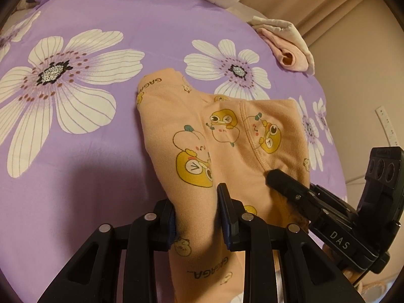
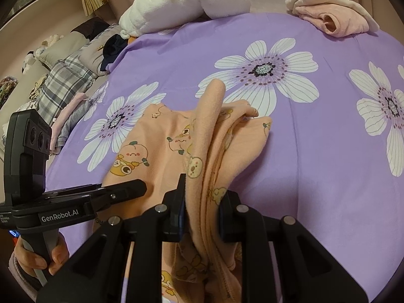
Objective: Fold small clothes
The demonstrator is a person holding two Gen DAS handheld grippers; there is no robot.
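Observation:
A small peach garment point(image 1: 202, 131) printed with yellow cartoon characters lies half lifted over the purple flowered bedsheet point(image 1: 75, 151). My left gripper point(image 1: 195, 209) is shut on a bunched edge of it at the bottom of the left wrist view. The right gripper point(image 1: 275, 176) reaches in from the right and pinches the garment's other side. In the right wrist view my right gripper point(image 2: 204, 202) is shut on several folded layers of the peach garment point(image 2: 161, 139), which rise in a ridge ahead of it. The left gripper point(image 2: 136, 186) enters from the left, held by a hand point(image 2: 50, 255).
A folded pink and cream cloth point(image 2: 333, 7) lies at the bed's far right corner. A white plush bundle point(image 2: 181, 0) sits at the far edge. Plaid bedding and dark clothes point(image 2: 75, 68) are piled at the left. A beige wall point(image 1: 353, 88) borders the bed's right side.

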